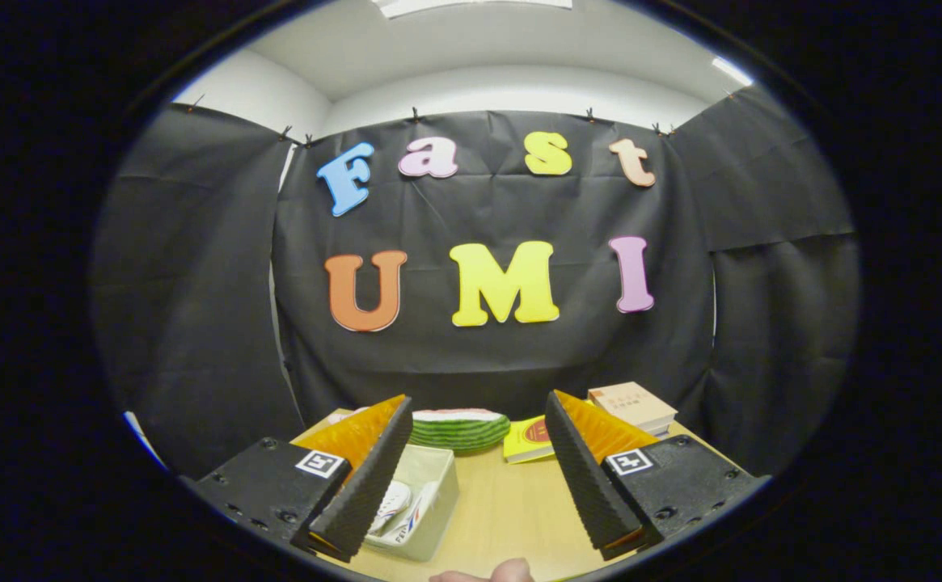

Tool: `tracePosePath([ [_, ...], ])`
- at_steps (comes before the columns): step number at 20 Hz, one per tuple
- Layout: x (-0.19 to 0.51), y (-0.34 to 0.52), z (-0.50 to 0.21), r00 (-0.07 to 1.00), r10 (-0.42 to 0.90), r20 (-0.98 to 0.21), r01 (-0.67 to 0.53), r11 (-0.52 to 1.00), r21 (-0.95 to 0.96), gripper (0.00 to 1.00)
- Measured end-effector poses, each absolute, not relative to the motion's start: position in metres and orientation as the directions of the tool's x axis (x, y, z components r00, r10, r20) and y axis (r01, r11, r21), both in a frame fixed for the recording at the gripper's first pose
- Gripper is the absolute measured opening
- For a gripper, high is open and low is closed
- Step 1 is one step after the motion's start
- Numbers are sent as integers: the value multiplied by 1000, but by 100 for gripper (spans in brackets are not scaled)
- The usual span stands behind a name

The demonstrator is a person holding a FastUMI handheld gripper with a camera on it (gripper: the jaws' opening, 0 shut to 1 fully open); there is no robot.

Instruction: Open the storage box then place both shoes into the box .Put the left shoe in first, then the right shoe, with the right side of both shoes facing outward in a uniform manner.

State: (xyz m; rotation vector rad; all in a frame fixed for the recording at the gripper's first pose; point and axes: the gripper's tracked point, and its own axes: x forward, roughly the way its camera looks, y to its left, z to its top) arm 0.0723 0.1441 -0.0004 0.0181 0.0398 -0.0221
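While the black ribbed fingers point(479, 473) stand wide apart and empty, the translucent white plastic storage box point(430, 505) sits just ahead beside the left one, a white shoe point(394, 503) visible inside; judging this, approach low and square.

Premises: a recording booth, not a lived-in room. Black cloth wall point(503, 356) is clipped up below a plain white ceiling point(479, 48) with a light panel. Before that wall stands a pale wooden counter point(511, 509) bearing household props: books point(634, 406), a watermelon-patterned item point(458, 428).
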Motion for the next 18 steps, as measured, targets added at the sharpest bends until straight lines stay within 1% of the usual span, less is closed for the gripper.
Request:
tracePosePath([
  [8, 56, 146, 5, 1000, -15, 7, 15, 1000, -8, 100],
  [18, 64, 134, -2, 999, -35, -7, 35, 999, -13, 100],
])
